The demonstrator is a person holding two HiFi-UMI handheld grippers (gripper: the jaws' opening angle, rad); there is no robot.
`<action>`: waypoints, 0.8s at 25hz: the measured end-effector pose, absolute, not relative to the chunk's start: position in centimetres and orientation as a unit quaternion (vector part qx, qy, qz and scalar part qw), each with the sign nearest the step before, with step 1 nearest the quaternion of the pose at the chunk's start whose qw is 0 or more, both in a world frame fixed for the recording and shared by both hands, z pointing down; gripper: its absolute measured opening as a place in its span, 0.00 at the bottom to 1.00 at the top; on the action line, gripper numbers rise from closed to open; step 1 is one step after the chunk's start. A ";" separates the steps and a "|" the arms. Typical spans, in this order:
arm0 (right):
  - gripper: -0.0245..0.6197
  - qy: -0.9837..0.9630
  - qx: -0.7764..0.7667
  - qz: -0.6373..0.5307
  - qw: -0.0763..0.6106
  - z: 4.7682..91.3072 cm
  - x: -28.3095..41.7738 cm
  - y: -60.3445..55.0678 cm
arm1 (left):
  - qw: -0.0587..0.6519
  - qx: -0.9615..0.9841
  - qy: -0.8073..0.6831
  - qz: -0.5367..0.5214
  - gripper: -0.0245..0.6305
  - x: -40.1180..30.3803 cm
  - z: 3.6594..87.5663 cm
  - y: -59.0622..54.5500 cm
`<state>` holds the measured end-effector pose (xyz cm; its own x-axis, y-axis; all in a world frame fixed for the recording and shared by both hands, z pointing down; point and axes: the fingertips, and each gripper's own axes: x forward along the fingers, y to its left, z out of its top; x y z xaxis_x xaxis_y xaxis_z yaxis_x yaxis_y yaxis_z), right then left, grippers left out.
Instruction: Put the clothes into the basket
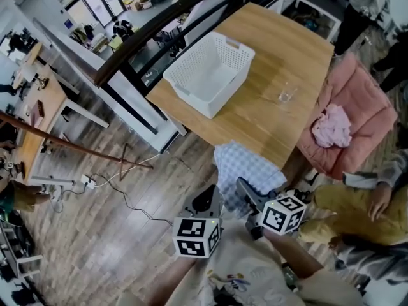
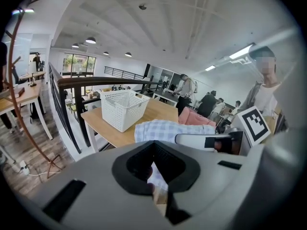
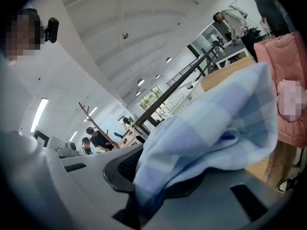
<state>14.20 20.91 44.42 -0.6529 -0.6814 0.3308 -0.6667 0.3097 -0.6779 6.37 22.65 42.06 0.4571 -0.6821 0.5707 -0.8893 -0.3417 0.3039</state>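
A white lattice basket (image 1: pixel 210 75) (image 2: pixel 122 107) stands empty on the far left part of the wooden table (image 1: pixel 280 126). My right gripper (image 1: pixel 245 190) (image 3: pixel 144 176) is shut on a blue-and-white checked cloth (image 1: pixel 245 167) (image 3: pixel 211 128), held up just off the table's near edge. The cloth (image 2: pixel 168 128) drapes over the jaws and hides the pads. My left gripper (image 1: pixel 205 201) (image 2: pixel 158 176) hovers beside it to the left, over the floor. Its jaws are shut with nothing between them.
A pink armchair (image 1: pixel 357 113) to the right of the table holds a crumpled pink garment (image 1: pixel 333 126). A clear glass (image 1: pixel 287 94) stands on the table. A person in yellow (image 1: pixel 357 209) sits at lower right. A dark railing (image 1: pixel 159 37) runs behind the table; cables (image 1: pixel 121 183) lie on the floor.
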 end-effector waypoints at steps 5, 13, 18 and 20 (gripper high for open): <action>0.17 0.807 -0.413 -0.422 0.004 45.2 14.5 20.5 | 0.306 0.791 -0.499 0.175 0.04 6.2 42.8 22.6; 0.17 0.804 -0.417 -0.424 -0.001 45.4 15.1 18.5 | 0.316 0.788 -0.500 0.173 0.04 6.3 43.4 20.5; 0.17 0.800 -0.427 -0.420 0.003 45.1 14.8 15.2 | 0.316 0.796 -0.486 0.176 0.04 6.0 43.5 16.9; 0.17 0.798 -0.433 -0.419 0.001 44.8 14.6 14.0 | 0.314 0.800 -0.480 0.177 0.04 5.8 43.2 15.4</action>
